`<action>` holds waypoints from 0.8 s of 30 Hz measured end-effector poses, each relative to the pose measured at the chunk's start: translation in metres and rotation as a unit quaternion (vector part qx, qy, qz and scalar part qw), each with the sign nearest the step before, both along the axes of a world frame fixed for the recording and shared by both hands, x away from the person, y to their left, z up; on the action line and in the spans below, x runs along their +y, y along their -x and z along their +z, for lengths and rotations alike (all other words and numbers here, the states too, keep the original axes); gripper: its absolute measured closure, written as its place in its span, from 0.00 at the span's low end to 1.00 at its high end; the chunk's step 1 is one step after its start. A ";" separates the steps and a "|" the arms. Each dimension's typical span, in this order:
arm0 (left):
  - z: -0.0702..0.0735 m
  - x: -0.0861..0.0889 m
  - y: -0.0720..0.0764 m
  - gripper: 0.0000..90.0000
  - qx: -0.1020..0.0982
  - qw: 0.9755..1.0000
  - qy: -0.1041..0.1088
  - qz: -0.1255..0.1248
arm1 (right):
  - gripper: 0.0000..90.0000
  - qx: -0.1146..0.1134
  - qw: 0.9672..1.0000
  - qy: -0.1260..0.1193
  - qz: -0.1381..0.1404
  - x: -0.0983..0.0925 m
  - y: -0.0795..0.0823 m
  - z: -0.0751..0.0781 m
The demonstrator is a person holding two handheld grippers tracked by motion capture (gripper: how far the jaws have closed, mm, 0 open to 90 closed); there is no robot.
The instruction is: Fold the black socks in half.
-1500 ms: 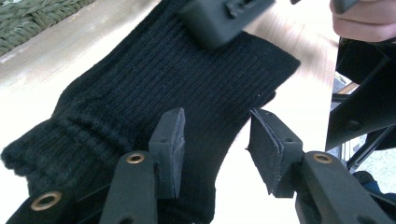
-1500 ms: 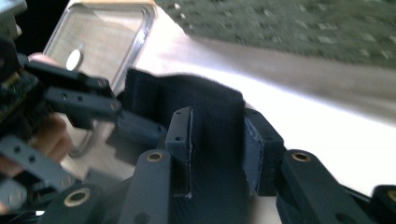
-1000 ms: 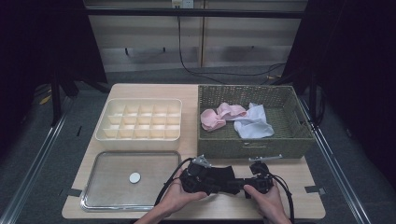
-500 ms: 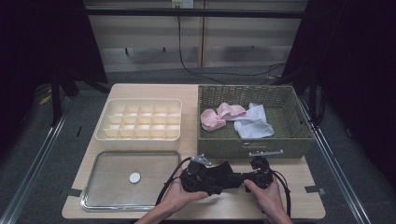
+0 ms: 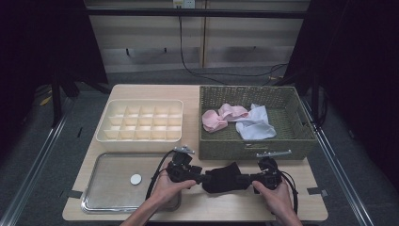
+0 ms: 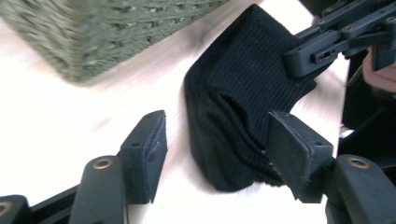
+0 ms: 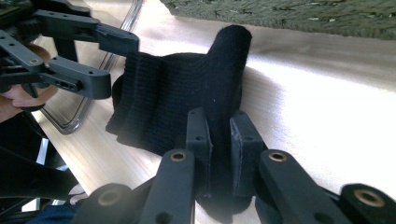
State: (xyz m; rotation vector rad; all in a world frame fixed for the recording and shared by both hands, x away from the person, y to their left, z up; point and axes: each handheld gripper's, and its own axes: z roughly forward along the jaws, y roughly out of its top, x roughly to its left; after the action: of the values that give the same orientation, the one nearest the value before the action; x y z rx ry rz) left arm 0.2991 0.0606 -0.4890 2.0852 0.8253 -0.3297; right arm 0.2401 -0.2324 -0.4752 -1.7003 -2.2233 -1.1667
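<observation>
Black sock [image 5: 225, 177] is lying on the bench [image 5: 301, 207], just in front of the green wicker basket [image 5: 282, 146], between the two claws.

Right claw [image 7: 219, 140] is clamping one end of the black sock; pads pressing the knit from both sides in the right gripper view. A second ago its jaws were wider; they have been closing and are now sitting tight on the fabric.

Left claw [image 6: 212, 140] is standing open. Its jaws have just been opening. In the left gripper view the sock's other end is lying between them: the one jaw is touching the folded edge, the other is well clear of it over bare bench. Not a grip.

Versus the earlier frames: the left hand [image 5: 167, 188] is shifting slightly left, toward the metal tray [image 5: 101, 200], and the sock is looking more spread out between the claws than the tighter bundle before. Right hand [image 5: 277, 200] is sitting in about the same place.

Unchanged: pink cloth [image 5: 221, 117] and white cloth [image 5: 256, 125] are lying in the basket, cream compartment tray [image 5: 141, 136] is standing behind the metal tray, small white disc [image 5: 135, 179] is lying in the metal tray.
</observation>
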 end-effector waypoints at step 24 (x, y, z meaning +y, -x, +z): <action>-0.009 -0.018 0.011 0.85 0.022 0.999 -0.025 -0.024 | 0.84 -0.047 0.998 -0.021 0.041 0.030 -0.003 0.018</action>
State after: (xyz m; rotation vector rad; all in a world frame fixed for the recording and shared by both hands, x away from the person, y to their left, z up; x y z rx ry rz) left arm 0.2880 0.0423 -0.4981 2.1536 0.8171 -0.3856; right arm 0.2435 -0.2025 -0.4577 -1.5543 -2.2815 -1.2896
